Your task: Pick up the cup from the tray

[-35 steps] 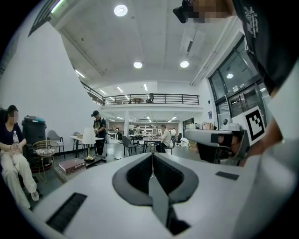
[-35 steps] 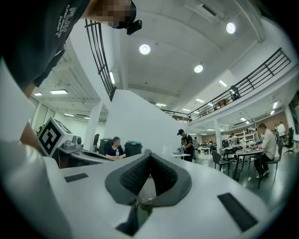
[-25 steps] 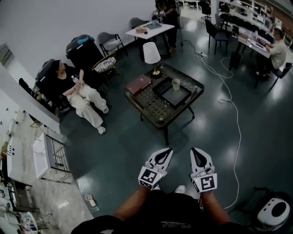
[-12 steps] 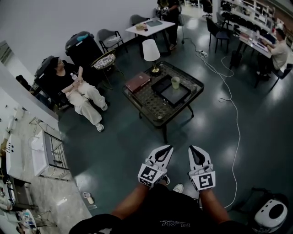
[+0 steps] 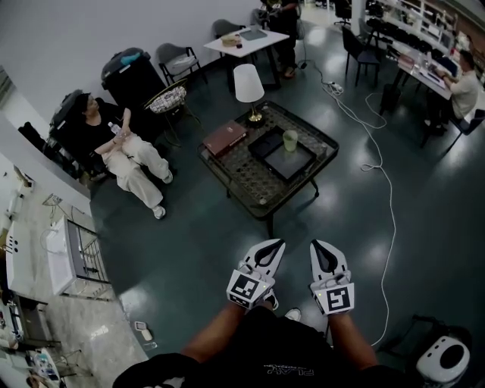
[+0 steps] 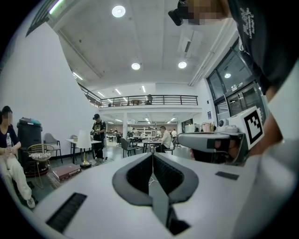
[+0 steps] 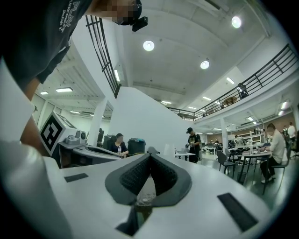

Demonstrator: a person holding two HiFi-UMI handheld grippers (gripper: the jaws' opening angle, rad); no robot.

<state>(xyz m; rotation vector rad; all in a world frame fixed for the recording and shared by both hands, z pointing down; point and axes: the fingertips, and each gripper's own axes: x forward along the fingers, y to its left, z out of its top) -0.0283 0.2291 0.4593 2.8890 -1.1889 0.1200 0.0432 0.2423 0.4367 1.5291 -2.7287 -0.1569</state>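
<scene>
Holding the left gripper (image 5: 274,247) and the right gripper (image 5: 319,248) side by side, low and close to the body, above bare dark floor (image 5: 189,250) and well apart from the table (image 5: 242,182). Both grippers clamped fully shut, pads pressed together along their length, nothing pinched between them in either the left gripper view or the right gripper view. Marker cubes turned up toward the head camera, tips aimed ahead at the table. On that dark, low table, a black tray (image 5: 292,163) lying in the half nearer the right corner, and on the tray, at its far edge, the pale green cup (image 5: 291,139) standing upright, untouched and well apart from either gripper. Just beside the tray, toward the table's left corner, a reddish book (image 5: 224,138) lying flat; at the far corner, a lamp (image 5: 248,82) with a white shade. Off the table's left side, a seated person (image 5: 114,148) in light trousers, leaning back in a dark chair, near a round wire basket (image 5: 170,98) on thin legs. Beyond the far corner, a small white table (image 5: 250,39) with a second person (image 5: 279,15) standing behind it. To the right, a white cable (image 5: 395,220) trailing across the floor toward the near edge of the view. In the top right corner, a third person (image 5: 464,83) seated at a long desk (image 5: 420,64). Along the left edge, a pale counter (image 5: 76,333) with a wire rack (image 5: 83,254) on it.
</scene>
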